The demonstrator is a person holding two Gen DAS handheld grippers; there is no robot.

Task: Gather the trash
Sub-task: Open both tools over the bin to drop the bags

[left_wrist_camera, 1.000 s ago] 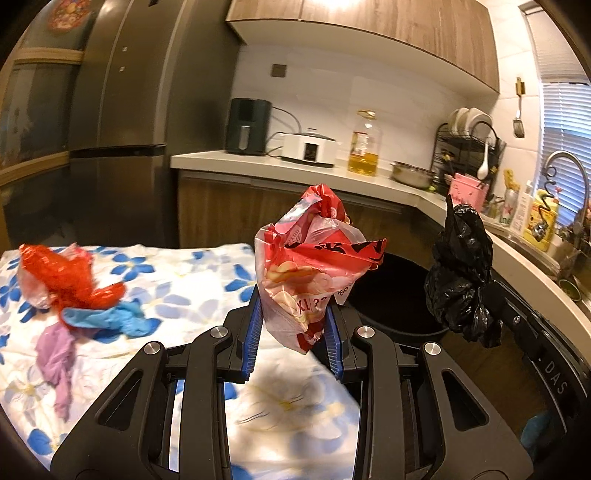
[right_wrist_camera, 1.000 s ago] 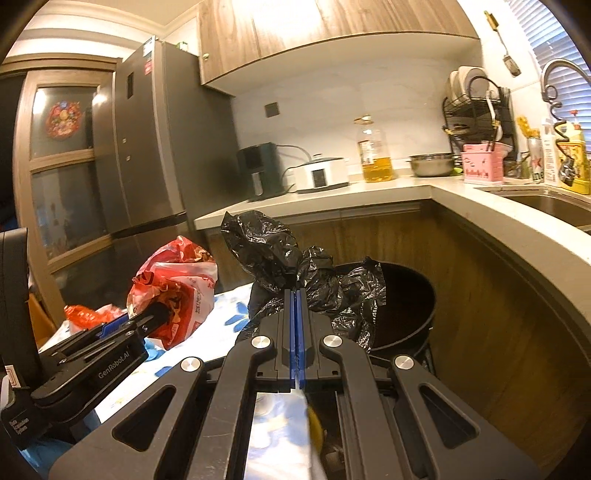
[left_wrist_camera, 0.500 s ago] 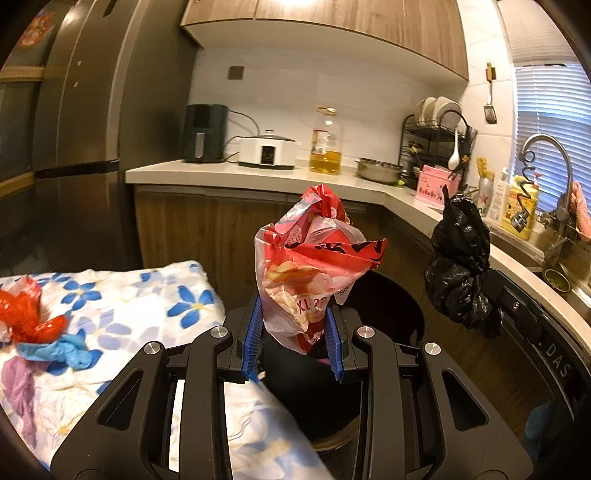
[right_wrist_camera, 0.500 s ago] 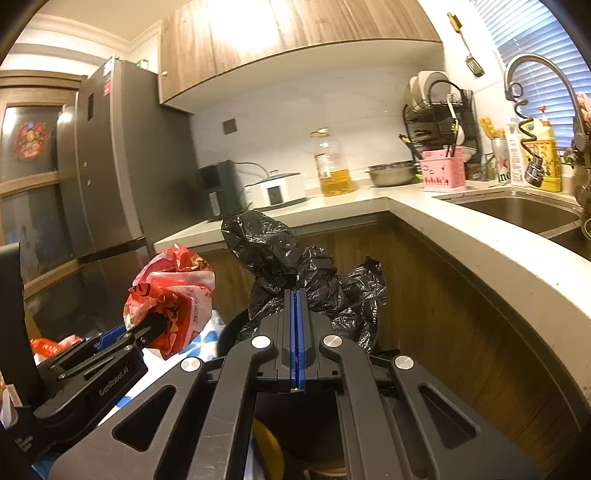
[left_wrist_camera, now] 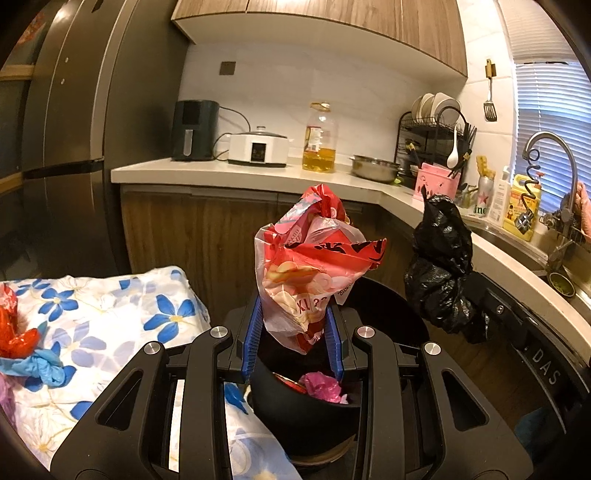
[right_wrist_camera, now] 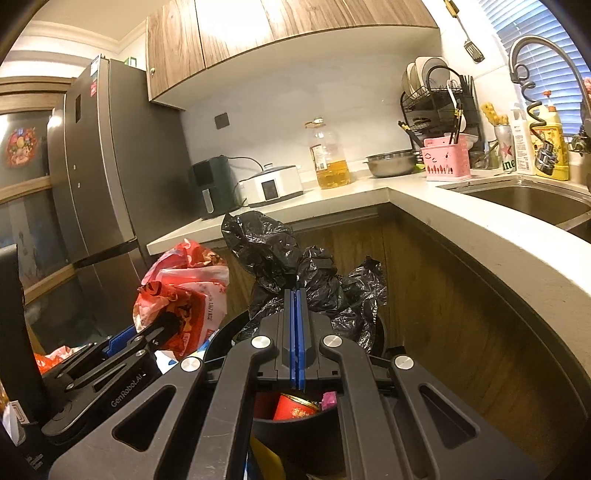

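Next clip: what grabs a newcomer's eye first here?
The crumpled red-and-white snack bag, pinched in the left tool, is held above the black bin. To its right a bunched black plastic bag sits clamped in the right tool. At far left, red and blue scraps lie on the flowered cloth.

Warm indoor light, brightest as glare under the wall cabinets (left_wrist_camera: 332, 22). Fridge (left_wrist_camera: 66, 129) side stays dim. Heavy fisheye bending, dark vignetted corners, centre pretty sharp.

The bin (left_wrist_camera: 388, 402) stands right of the table (left_wrist_camera: 110, 332), below both held bags (left_wrist_camera: 314, 273) (right_wrist_camera: 295, 266); counter (left_wrist_camera: 258, 177) apparently behind.
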